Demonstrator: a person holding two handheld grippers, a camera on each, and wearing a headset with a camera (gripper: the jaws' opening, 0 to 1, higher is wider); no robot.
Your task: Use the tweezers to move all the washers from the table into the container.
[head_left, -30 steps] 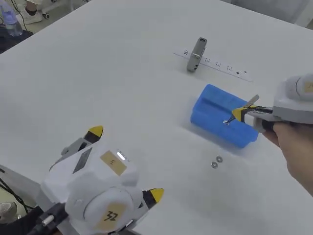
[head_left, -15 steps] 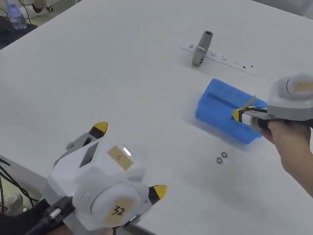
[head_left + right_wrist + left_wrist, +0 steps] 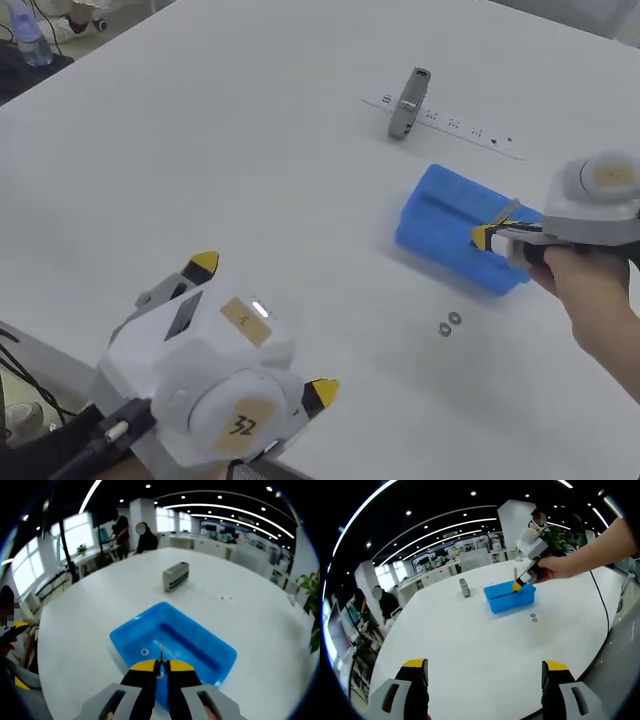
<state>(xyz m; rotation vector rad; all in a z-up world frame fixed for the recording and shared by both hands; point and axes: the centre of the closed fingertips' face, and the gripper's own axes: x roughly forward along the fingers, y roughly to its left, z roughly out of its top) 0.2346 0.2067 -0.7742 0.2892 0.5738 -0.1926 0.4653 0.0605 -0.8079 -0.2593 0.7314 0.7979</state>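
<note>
Thin metal tweezers [image 3: 161,652]: clenching them in right tongs [image 3: 161,666] over blue plastic container [image 3: 202,652]; holding left tongs [image 3: 485,670] released above white bench [image 3: 470,635]

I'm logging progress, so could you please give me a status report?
Left gripper open, idle. Right gripper shut on tweezers, over container. One washer inside, two washers on table. Nothing blocking.

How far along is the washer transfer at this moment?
Done: one washer lies in the blue container. In hand: the right claw is shut on the tweezers above the container, and their tips look empty. Left: two washers lie on the table beside the container. The left claw is open and idle.
</note>
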